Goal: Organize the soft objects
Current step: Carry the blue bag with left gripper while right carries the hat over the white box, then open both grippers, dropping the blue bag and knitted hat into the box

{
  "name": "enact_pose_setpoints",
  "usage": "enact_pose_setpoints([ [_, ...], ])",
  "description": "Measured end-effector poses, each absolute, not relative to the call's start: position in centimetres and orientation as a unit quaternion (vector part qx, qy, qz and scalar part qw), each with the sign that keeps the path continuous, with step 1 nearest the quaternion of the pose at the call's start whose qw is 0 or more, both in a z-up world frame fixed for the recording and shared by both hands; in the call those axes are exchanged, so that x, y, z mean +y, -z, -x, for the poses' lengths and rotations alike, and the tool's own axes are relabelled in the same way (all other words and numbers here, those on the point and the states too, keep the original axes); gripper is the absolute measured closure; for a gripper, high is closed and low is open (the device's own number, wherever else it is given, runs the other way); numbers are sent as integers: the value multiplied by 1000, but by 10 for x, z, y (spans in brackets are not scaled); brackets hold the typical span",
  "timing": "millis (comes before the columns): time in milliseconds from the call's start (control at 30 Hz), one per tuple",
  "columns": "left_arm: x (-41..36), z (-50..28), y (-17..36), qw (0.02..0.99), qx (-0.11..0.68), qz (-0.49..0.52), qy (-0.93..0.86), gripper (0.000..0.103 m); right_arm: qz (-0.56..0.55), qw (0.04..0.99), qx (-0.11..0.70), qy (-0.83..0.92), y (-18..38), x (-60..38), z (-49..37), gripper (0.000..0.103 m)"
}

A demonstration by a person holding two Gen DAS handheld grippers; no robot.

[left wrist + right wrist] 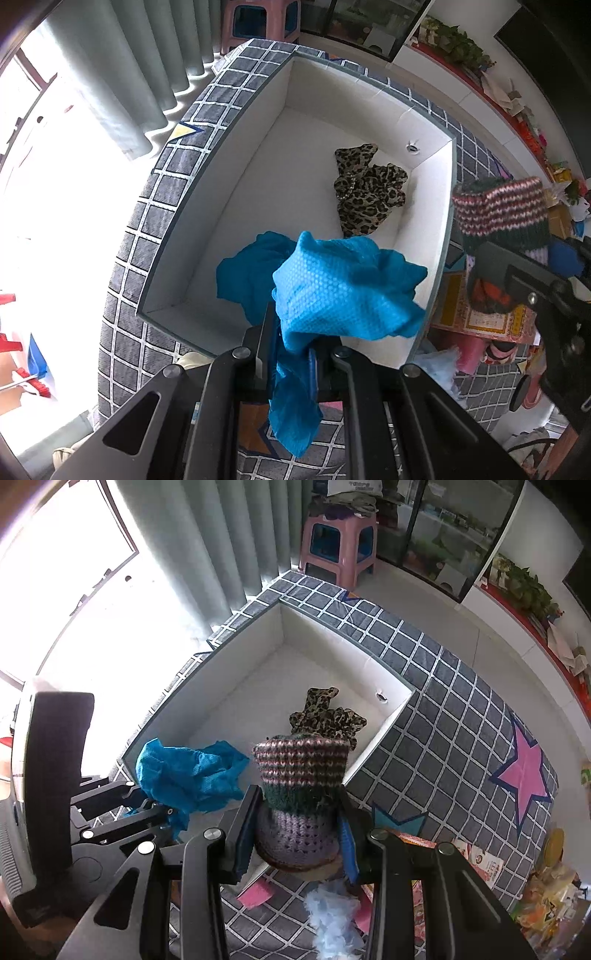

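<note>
The left gripper [291, 354] clamps a blue cloth [332, 288] over the white box's [369, 92] near edge. The right gripper [299, 830] grips a striped knit piece [301, 775], probably a hat, just outside the box's right wall.

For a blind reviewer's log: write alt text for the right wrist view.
The right gripper holds a striped knitted hat between its jaws above the near edge of a white open box. Inside the box lies a leopard-print cloth; at left, the left gripper holds a blue cloth over the box's near corner. The box sits on a grey checked cover.
</note>
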State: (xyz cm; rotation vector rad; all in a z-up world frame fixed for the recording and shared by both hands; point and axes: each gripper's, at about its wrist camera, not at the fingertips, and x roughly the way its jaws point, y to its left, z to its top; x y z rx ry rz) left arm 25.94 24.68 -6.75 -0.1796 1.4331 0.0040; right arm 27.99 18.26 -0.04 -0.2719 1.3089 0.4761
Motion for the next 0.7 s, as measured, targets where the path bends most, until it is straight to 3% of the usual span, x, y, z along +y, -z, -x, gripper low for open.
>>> enact_pose_setpoints([
  [700, 255, -275, 92, 736, 672, 80, -10, 89, 138, 740, 618, -227, 31, 206, -309, 64],
])
